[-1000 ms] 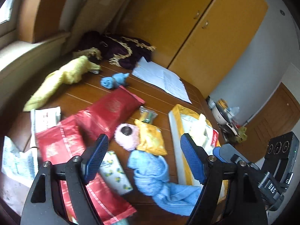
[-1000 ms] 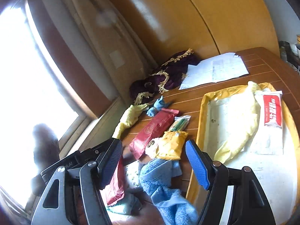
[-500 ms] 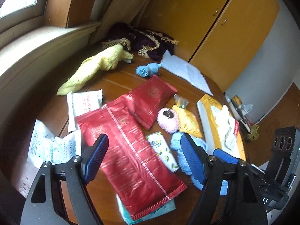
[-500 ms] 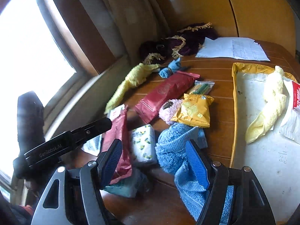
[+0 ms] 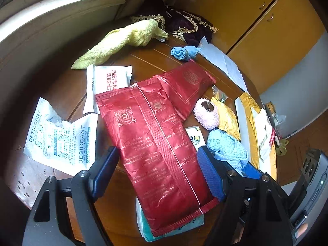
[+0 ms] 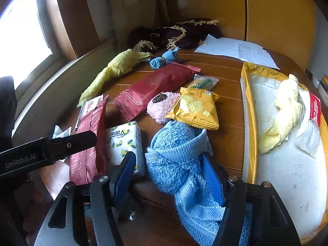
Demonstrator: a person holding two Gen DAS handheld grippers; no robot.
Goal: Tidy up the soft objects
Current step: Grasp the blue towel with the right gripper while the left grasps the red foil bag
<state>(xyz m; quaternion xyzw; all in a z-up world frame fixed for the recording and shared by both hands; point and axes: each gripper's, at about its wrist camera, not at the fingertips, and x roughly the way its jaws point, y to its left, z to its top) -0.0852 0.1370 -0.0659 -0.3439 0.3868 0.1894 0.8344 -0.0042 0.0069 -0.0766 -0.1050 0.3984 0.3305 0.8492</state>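
Observation:
A crumpled blue towel (image 6: 176, 155) lies at the table's near edge. My right gripper (image 6: 169, 177) is open, its fingers on either side of the towel's trailing end. The same towel (image 5: 227, 149) shows just right of my left gripper (image 5: 156, 173), which hovers open over a long red packet (image 5: 155, 143). A yellow towel (image 6: 116, 67) and a small rolled blue cloth (image 6: 164, 58) lie at the far side. A pink fuzzy piece (image 6: 162, 106) sits mid-table. Another yellow towel (image 6: 285, 110) rests in the yellow-rimmed tray (image 6: 248, 94).
A second red packet (image 6: 155, 86), a yellow snack bag (image 6: 194, 110), a tissue pack (image 6: 125, 141) and white desiccant packets (image 5: 61, 141) crowd the table. Papers (image 6: 237, 50) and a dark fringed cloth (image 6: 176, 34) lie at the back. Cupboards stand behind.
My left gripper swung left and lower, now over the long red packet. My right gripper came down and forward until the blue towel lay between its open fingers.

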